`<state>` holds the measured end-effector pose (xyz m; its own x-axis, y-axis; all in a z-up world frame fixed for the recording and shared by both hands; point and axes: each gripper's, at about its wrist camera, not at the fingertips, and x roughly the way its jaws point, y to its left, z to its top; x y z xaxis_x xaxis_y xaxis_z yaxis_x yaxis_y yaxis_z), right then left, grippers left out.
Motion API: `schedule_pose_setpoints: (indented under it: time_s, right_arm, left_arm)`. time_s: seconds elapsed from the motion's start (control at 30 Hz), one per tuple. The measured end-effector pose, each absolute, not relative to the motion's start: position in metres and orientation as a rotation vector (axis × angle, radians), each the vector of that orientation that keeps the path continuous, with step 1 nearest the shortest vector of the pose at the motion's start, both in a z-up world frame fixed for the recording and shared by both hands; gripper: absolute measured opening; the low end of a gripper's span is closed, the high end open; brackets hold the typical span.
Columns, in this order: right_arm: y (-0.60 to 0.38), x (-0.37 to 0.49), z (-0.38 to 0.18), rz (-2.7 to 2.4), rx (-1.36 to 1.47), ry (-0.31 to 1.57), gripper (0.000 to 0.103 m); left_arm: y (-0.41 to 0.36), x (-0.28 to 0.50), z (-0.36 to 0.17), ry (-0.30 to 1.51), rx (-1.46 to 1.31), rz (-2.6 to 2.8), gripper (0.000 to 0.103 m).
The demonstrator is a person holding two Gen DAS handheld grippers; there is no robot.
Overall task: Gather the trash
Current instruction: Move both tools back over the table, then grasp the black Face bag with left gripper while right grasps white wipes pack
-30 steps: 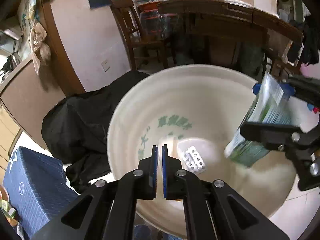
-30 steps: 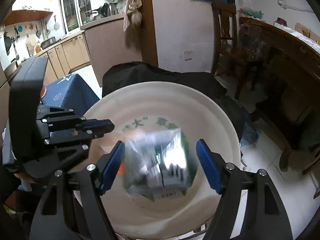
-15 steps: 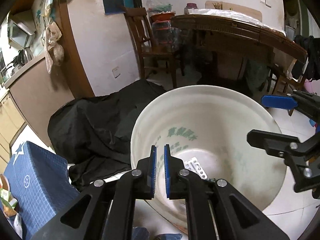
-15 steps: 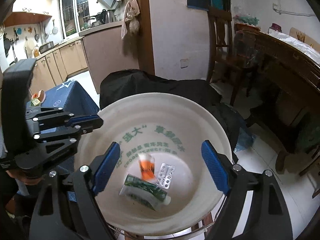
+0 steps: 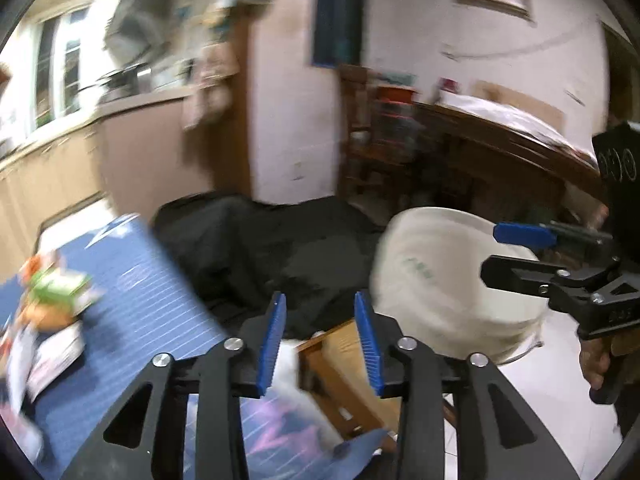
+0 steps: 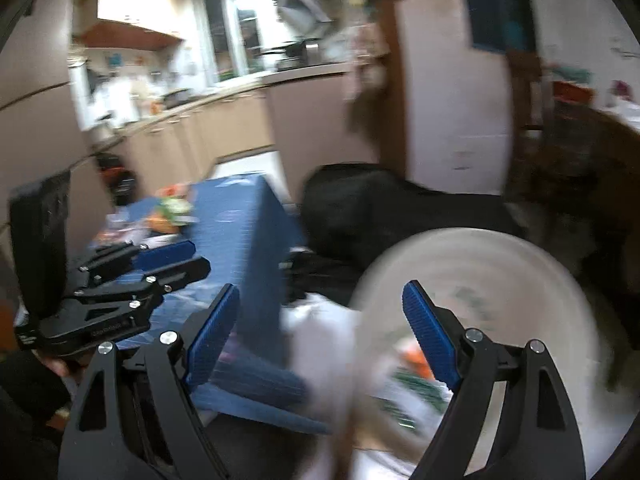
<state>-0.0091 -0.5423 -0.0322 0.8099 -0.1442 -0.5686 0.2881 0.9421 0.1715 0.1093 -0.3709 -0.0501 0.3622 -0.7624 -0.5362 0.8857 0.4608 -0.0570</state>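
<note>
Both views heavily motion-blurred. Left gripper: jaws have just been opening, now parted a moderate way, nothing between the blue pads. It hangs over the edge of the blue-covered surface, with a wooden frame and white floor visible below the tips.

Right gripper: jaws spread wide, empty. It sits over the near rim of the white bucket, which stands on the floor to the right of the blue surface. In the left wrist view the same bucket is off to the right, with the right gripper in front of it.

Trash: some is in the bucket bottom — a green-and-white packet and an orange scrap, both smeared by blur. More sits on the blue surface at far left: a green and orange wrapper pile with white papers just beside it. Exact items there not readable.

Black cloth heaped on the floor between the surface and the bucket, against the wall. A hand grips the right gripper's handle at the frame's right edge.
</note>
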Motion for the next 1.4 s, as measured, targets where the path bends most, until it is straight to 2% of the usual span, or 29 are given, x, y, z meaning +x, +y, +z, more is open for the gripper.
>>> schedule_pose_setpoints:
  time_s: [0.07,0.2,0.3,0.63,1.0,1.17,1.4]
  right_arm:
    - [-0.525,0.017,-0.035,-0.140,0.257,0.587,0.080]
    - [-0.492,0.066,-0.050,0.032,0.252,0.620,0.092]
    - [-0.467,0.102,-0.069,0.119,0.255,0.687,0.092]
    - [-0.383,0.158,-0.092,0.297,0.174,0.720,0.092]
    - [-0.336,0.226,-0.083,0.373,0.272,0.657,0.092]
    - [-0.313,0.270,-0.079,0.386,0.227,0.669,0.088]
    - [-0.308,0.327,-0.101,0.337,0.297,0.753,0.087]
  left_arm:
    - [-0.332,0.127,-0.054,0.557,0.200,-0.982,0.048]
    - [-0.245,0.164,-0.071,0.647,0.124,-0.755,0.052]
    - [-0.187,0.177,-0.079,0.676,0.072,-0.599,0.063]
    - [-0.050,0.204,-0.074,0.650,-0.051,-0.329,0.074]
    - [-0.005,0.267,-0.065,0.595,0.011,-0.219,0.081]
    - [-0.001,0.332,-0.074,0.676,-0.017,-0.231,0.081]
    - [-0.010,0.412,-0.085,0.740,-0.013,-0.203,0.080]
